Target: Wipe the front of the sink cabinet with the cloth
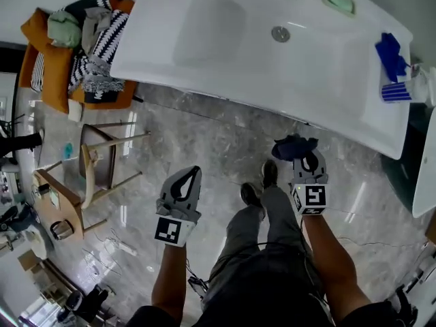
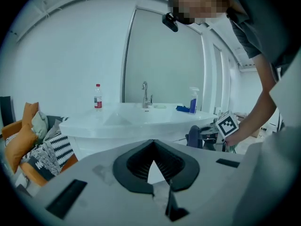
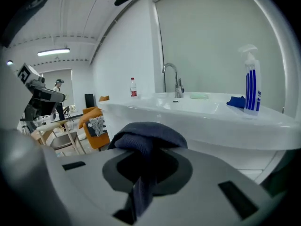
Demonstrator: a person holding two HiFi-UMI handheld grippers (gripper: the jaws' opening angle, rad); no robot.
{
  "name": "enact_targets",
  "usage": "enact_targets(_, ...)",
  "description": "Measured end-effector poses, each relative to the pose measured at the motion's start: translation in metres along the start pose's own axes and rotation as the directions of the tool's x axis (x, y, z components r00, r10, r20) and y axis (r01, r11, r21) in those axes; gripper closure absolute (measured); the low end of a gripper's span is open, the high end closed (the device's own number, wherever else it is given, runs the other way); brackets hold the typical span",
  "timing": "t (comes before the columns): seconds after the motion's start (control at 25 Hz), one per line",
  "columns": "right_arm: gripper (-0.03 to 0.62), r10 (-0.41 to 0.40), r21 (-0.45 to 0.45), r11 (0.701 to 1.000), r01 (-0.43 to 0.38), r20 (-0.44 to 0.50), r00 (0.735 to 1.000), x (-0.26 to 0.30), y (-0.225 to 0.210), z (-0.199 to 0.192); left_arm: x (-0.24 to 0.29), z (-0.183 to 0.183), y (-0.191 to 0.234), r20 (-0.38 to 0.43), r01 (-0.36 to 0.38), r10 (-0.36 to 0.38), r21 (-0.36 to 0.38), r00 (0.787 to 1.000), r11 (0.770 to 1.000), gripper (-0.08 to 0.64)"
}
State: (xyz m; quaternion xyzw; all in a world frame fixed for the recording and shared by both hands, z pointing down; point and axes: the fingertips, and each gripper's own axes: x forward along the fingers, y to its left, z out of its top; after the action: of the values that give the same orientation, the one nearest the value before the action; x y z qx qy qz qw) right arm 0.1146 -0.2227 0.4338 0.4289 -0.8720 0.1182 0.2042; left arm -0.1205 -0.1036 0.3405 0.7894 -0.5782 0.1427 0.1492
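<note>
Overhead, the left gripper (image 1: 195, 172) hangs above the marble floor (image 1: 204, 131), jaws together with nothing in them. The right gripper (image 1: 304, 157) pinches a dark blue cloth (image 1: 293, 146) just short of the white sink (image 1: 225, 60). In the left gripper view, the jaws meet, empty, pointing at the sink cabinet (image 2: 99, 144). In the right gripper view, the jaws clamp the bunched cloth, which is held near the cabinet front but apart from it.
</note>
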Motion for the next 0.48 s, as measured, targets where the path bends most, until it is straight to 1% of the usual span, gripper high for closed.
enact_targets(0.12,0.566,0.038,0.031,0.999,-0.038,0.009,0.999,0.016,0.010,0.006,0.005,0.012,0.018,-0.042,-0.019,0.020,0.028,0.999,0.999,0.557)
enact_targets(0.24,0.566,0.072,0.017,0.997,-0.072,0.011,0.997,0.040,0.019,0.008,0.005,0.022,0.037,-0.049,-0.060,0.062,0.034,0.997,0.998,0.557)
enact_targets(0.32,0.566,0.060,0.022,0.998,-0.060,0.011,0.998,0.049,0.025,0.009,0.003,0.024,0.047,-0.046,-0.058,0.060,0.041,0.997,0.997,0.557)
enact_targets(0.4,0.566,0.029,0.017,0.999,-0.029,0.012,1.000,0.054,0.032,0.012,0.004,0.020,0.057,-0.038,-0.032,0.033,0.038,0.999,0.999,0.557)
enact_targets(0.48,0.566,-0.012,-0.004,1.000,0.012,0.009,1.000,0.059,0.038,0.010,0.003,0.012,0.068,-0.018,0.006,-0.006,0.017,1.000,1.000,0.557)
